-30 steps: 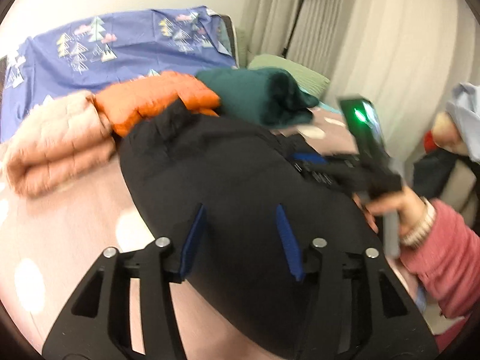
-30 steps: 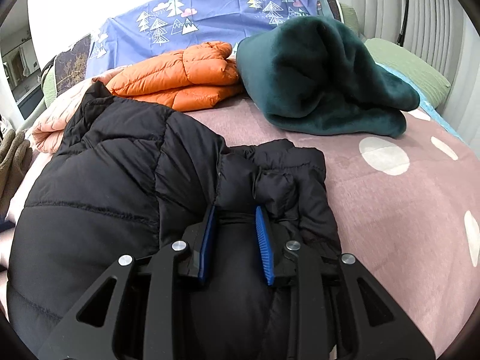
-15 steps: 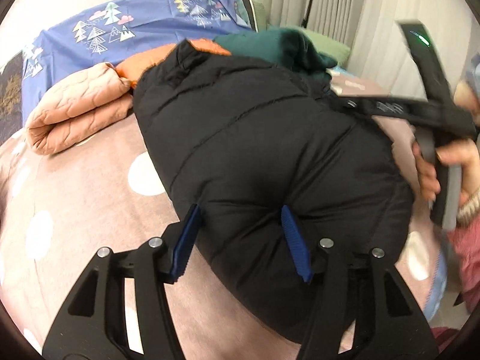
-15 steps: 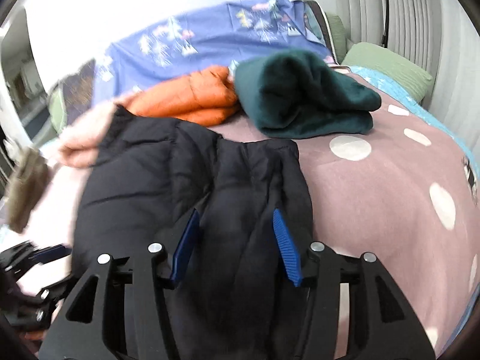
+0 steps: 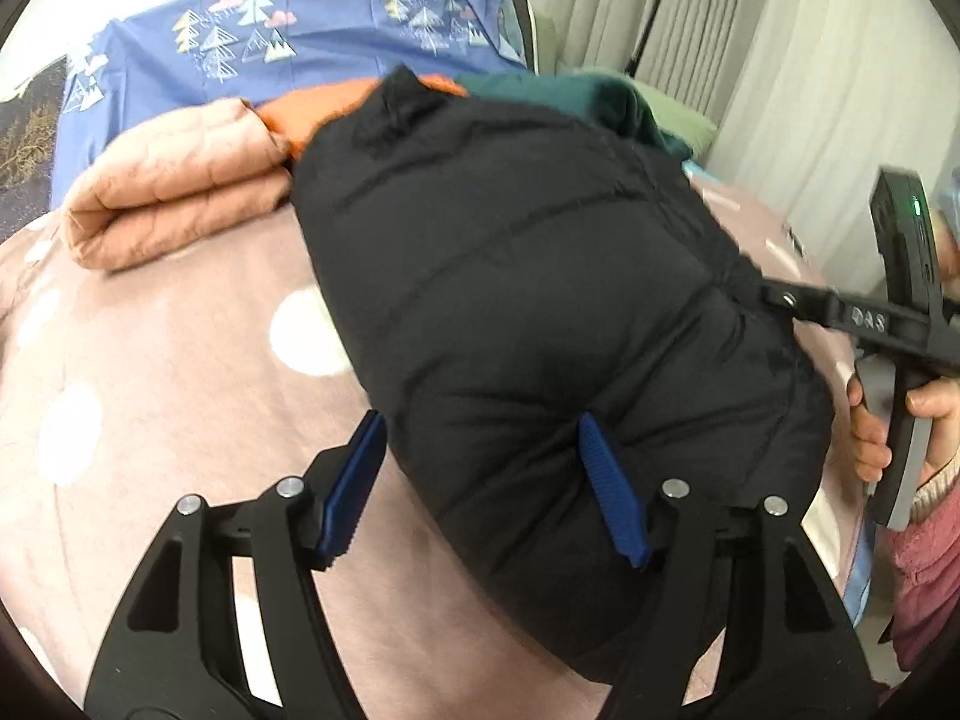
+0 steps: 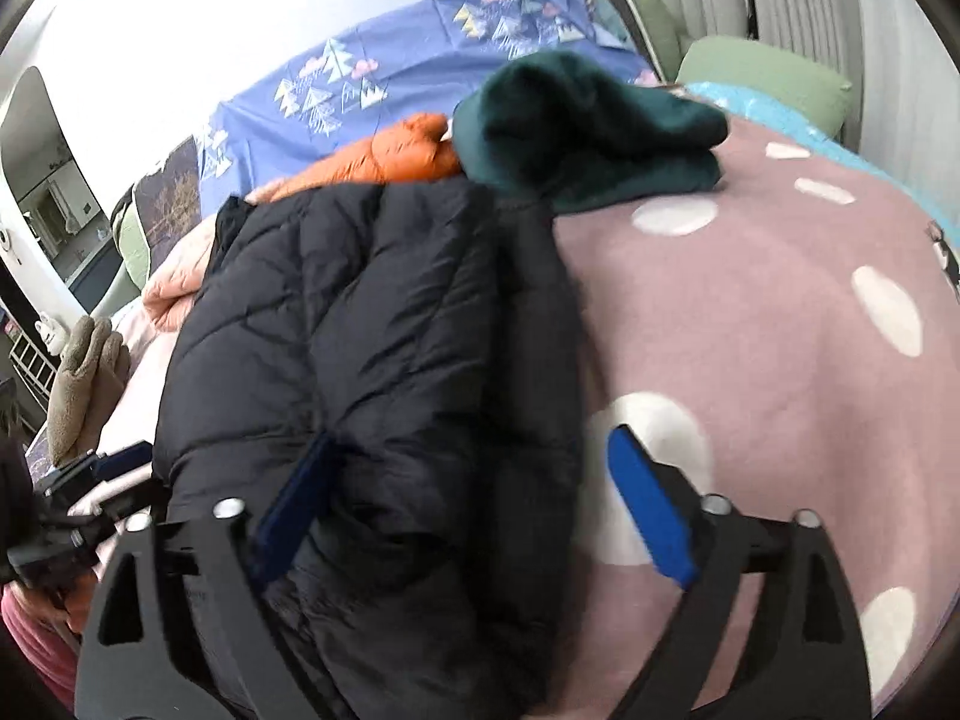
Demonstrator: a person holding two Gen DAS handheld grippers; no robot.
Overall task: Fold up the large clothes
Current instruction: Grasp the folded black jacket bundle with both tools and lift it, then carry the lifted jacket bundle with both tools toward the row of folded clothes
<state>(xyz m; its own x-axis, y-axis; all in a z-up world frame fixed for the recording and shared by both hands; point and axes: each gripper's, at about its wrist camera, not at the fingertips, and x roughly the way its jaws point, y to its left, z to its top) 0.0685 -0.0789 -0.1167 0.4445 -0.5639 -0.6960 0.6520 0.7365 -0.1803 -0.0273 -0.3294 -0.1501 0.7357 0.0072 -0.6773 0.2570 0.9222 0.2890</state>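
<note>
A black puffer jacket (image 5: 540, 300) lies folded into a long bundle on the pink dotted bedspread (image 5: 180, 390); it also shows in the right wrist view (image 6: 384, 348). My left gripper (image 5: 480, 486) is open at the jacket's near end, its fingers straddling the left edge without pinching. My right gripper (image 6: 474, 504) is open wide over the jacket's right edge; its body shows at the right of the left wrist view (image 5: 870, 324).
Folded clothes lie beyond the jacket: a peach quilted piece (image 5: 180, 198), an orange puffer (image 6: 396, 156) and a dark green fleece (image 6: 576, 126). A blue tree-print sheet (image 5: 270, 54) covers the headboard. A green pillow (image 6: 768, 78) and curtains stand at the right.
My right gripper has let go of the jacket and opened wide, drawing back. My left gripper stayed open and shifted toward the jacket's near left edge.
</note>
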